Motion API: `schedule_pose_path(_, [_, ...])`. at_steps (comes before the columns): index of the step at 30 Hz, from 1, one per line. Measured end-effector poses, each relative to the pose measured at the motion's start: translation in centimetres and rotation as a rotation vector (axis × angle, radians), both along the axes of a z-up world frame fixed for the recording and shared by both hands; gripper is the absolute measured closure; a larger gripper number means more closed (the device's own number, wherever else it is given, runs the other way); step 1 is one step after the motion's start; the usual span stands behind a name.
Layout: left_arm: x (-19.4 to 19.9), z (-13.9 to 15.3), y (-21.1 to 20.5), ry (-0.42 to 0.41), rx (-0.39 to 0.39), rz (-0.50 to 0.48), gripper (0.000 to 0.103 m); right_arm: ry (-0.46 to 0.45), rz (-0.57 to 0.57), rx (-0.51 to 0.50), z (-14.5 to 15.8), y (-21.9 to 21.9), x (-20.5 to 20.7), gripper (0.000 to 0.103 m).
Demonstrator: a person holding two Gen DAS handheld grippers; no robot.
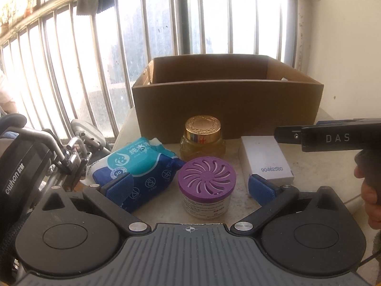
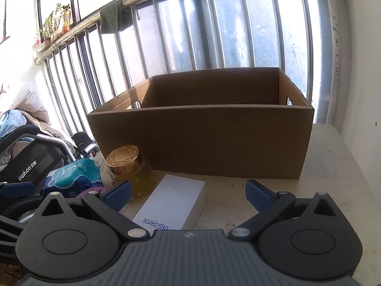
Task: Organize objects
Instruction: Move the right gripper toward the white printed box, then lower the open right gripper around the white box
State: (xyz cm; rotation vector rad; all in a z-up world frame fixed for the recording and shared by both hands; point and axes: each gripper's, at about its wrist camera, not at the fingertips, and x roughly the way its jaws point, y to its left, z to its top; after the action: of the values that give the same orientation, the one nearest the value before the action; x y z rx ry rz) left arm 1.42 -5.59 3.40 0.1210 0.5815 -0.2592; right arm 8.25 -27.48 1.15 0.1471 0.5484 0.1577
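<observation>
Colours and patterns on the table

Purple swirl-slotted lid (image 1: pixel 206 178), gold star-embossed cap (image 1: pixel 203 128), blue-and-teal wipes pack (image 1: pixel 140 166), white box (image 1: pixel 266 159) and plain brown carton (image 1: pixel 226 109) are showing.

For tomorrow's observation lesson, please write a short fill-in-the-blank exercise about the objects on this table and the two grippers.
1. The air freshener tub has a ______ slotted lid.
2. The glass jar wears a ______-coloured cap.
3. All four small items sit in front of the open cardboard ______.
4. Both the left gripper and the right gripper have their jaws ______, holding nothing.

Missing words: purple; gold; box; open
</observation>
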Motion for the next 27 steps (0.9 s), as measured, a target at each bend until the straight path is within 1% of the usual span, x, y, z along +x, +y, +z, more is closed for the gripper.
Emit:
schedule_pose_path(4, [-1.5,-0.4,-1.4,0.013,-0.057,-0.135,0.0,-0.011,0.066,0.043,-0.3,-0.9,1.0,0.0])
schedule_pose_path(7, [-2.7,-1.1,-3.3,0.013,-0.046,-0.225,0.0,-0.013,0.116,0.058,-0.4,-1.1,1.9,0.0])
schedule_pose_path(10, [-3.3,-1.8,-4.9,-0.005,-0.014,-0.266,0.001,-0.013,0.161,0.044,-0.5,-1.0,2.8,0.001])
schedule_pose_path(14, [-3.1,-2.4,-6.5,-0.026,0.011,-0.291,0.003,-0.005,0.225,0.042,-0.8,-0.5,4.1,0.006])
schedule_pose_path(16, [-3.0,-2.6,-7.1,-0.032,0.015,-0.296,0.005,0.016,0.255,0.049,-1.1,-0.3,5.0,0.015])
schedule_pose_path(18, [-2.7,-2.8,-7.5,-0.036,0.02,-0.298,0.006,0.038,0.271,0.058,-1.5,-0.2,5.7,0.018])
schedule_pose_path(19, [-2.5,-2.9,-7.8,-0.038,0.025,-0.302,0.008,0.047,0.285,0.065,-1.7,-0.2,6.1,0.021])
schedule_pose_path(21, [-2.3,-3.0,-8.1,-0.039,0.026,-0.308,0.011,0.059,0.298,0.078,-2.0,-0.2,6.6,0.022])
schedule_pose_path(24, [-1.9,-3.1,-8.5,-0.026,0.022,-0.316,0.018,0.081,0.317,0.093,-2.6,-0.3,7.5,0.024])
schedule_pose_path(27, [-1.3,-3.3,-8.6,0.002,0.009,-0.314,0.019,0.094,0.331,0.101,-2.7,-0.5,7.9,0.025])
